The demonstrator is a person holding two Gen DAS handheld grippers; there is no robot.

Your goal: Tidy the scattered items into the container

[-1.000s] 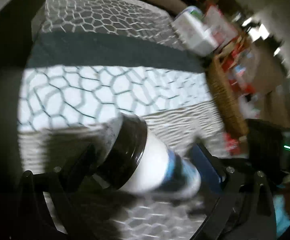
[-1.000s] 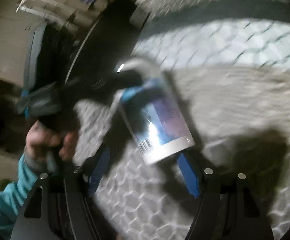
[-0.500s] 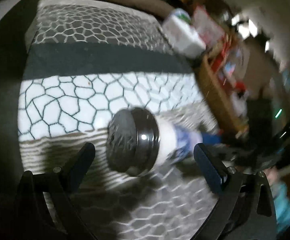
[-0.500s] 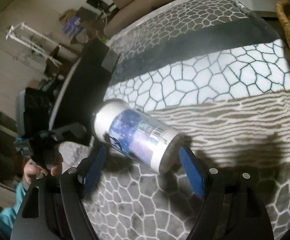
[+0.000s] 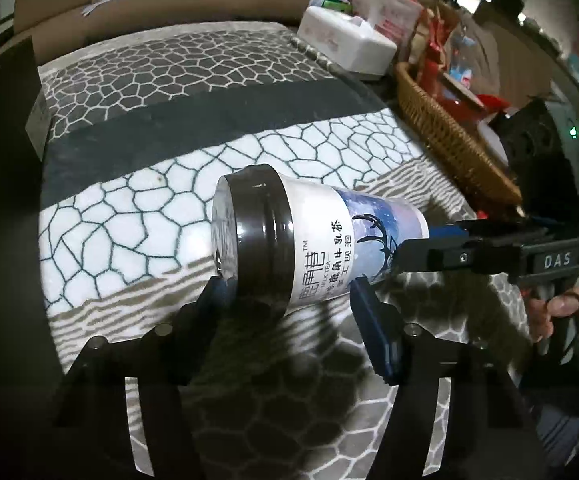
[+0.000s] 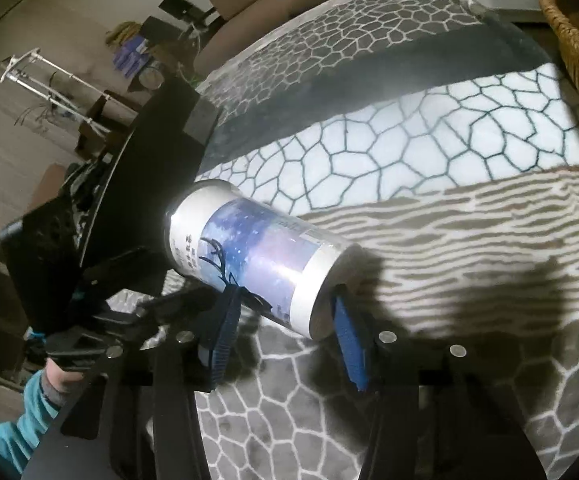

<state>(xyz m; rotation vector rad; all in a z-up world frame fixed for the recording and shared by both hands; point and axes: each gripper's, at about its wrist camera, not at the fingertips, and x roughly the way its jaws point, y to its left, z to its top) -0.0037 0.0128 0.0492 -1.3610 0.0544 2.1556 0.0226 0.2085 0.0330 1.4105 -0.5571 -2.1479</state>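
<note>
A dim, cluttered room lies behind a blanket (image 5: 177,216) printed in bands: dark cells, a plain dark stripe, white cells, a brown wavy band, then dark cells again nearest the cameras. Along its far right edge stands a wicker basket (image 5: 445,136) holding red packets, with a white tissue box (image 5: 345,42) just beyond it. A milk tea cup (image 5: 309,240) with a black lid and a blue deer label is held tilted above the blanket, lid toward the left wrist camera, base toward the right one; it is well apart from the basket. The left tongs (image 5: 289,292) have just been closing around the lid end: the left pad touches the lid's rim, while the blue right pad sits just beside the cup wall, and contact there cannot be told. The right tongs (image 6: 285,312) have also just been closing and now grip the cup's lower half, one blue pad on the label and the other at the base edge. A hand (image 5: 565,312) in a teal sleeve holds the right tool's handle.
</note>
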